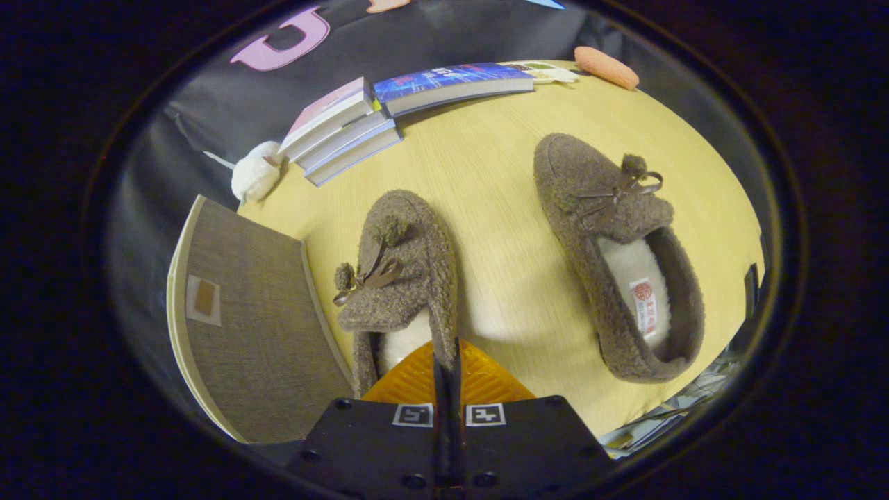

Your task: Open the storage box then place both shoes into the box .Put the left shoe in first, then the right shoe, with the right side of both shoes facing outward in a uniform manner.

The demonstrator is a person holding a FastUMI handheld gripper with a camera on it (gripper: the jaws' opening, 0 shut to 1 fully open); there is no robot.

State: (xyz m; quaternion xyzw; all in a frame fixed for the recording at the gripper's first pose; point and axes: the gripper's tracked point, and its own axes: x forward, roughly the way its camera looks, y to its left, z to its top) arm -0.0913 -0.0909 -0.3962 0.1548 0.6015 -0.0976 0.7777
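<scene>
At the lower centre of the frame the gripper (pixel 448 361) had its orange fingers pressed together, pinching the side wall of the left shoe (pixel 399 278). The right shoe (pixel 615 257) lay at right, the storage box (pixel 250 326) at lower left. That thin pinch on fuzzy fabric could slip and twist the shoe. Books (pixel 347 132) lined the wooden table's (pixel 500 208) far edge.

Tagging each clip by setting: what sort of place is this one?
Probably a staged tabletop booth: a pale wooden table with books along its far edge, against black cloth. The tool is shut on the left shoe.
</scene>
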